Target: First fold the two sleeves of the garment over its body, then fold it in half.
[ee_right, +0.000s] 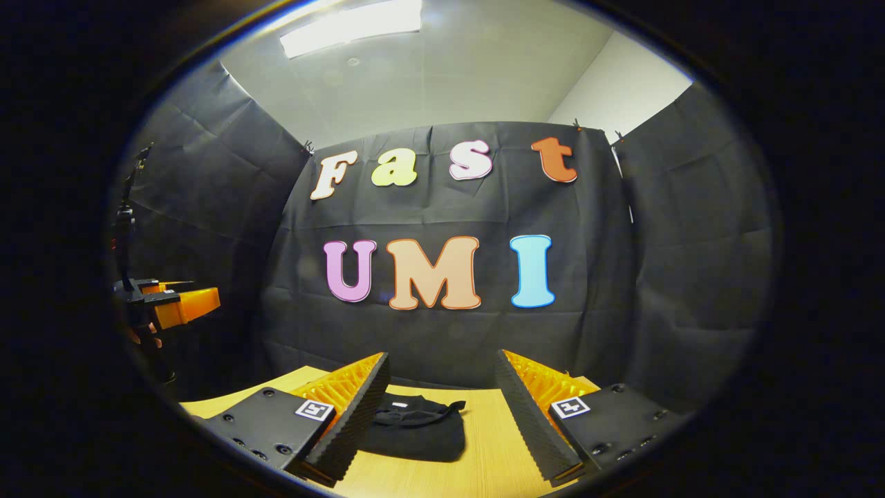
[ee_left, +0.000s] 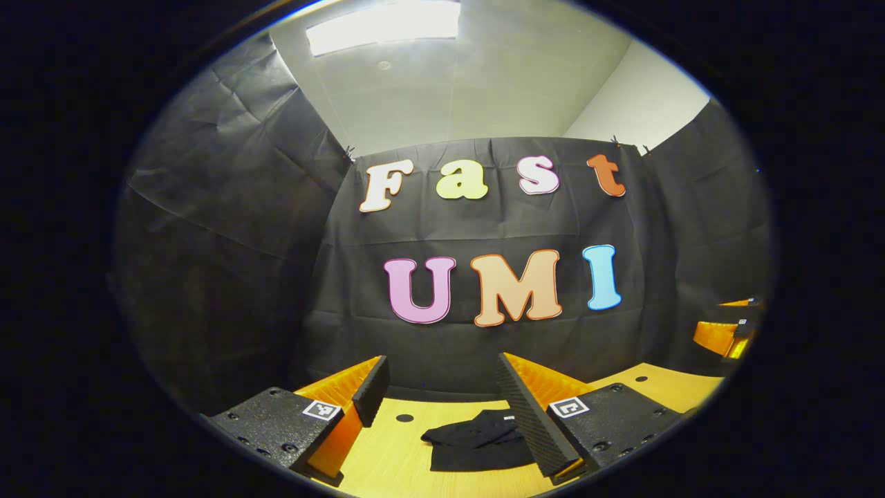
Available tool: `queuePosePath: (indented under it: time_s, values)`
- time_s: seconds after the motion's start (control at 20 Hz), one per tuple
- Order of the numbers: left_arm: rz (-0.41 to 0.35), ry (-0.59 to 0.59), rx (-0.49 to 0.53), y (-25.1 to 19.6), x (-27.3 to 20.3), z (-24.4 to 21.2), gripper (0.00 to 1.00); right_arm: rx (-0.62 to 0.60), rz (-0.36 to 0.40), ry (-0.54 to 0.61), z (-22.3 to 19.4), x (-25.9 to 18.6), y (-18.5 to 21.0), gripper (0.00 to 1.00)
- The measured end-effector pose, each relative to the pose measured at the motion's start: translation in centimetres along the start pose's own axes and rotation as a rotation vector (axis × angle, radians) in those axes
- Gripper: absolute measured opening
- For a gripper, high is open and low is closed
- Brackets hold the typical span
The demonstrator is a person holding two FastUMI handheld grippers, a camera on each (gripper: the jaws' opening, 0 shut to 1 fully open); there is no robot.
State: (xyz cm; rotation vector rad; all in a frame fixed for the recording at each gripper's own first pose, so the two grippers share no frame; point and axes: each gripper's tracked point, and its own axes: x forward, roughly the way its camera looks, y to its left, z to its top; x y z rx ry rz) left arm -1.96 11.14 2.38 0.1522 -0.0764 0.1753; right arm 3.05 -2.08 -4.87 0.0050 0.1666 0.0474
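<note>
Both claws [ee_left: 442, 408] [ee_right: 442, 408] wide open, empty; garment [ee_left: 477, 443] on table [ee_left: 387, 463].

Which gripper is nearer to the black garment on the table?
About equal. Left gripper and right gripper, both open, hover above the garment without touching it.

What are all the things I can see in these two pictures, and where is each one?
garment: one, black, lying bunched on the table between the two grippers; also in the right gripper view.
table: one, light wood, at the bottom, with small dark holes in its top.
booth wall: black cloth, behind and to the sides.
ceiling light: one, white, overhead.
left gripper: one, open above the table, holding nothing; seen farther off in the right gripper view.
right gripper: one, open, holding nothing; seen farther off in the left gripper view.
</note>
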Motion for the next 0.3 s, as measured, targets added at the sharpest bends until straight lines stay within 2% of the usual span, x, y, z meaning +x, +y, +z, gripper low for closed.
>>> queuePosePath:
  time_s: [0.3]
  values:
    - [0.013, 0.016, 0.016, 0.3, -1.5, 0.0, 0.96, 0.001, 0.008, 0.032, -0.9, -1.8, 0.1, 0.98]
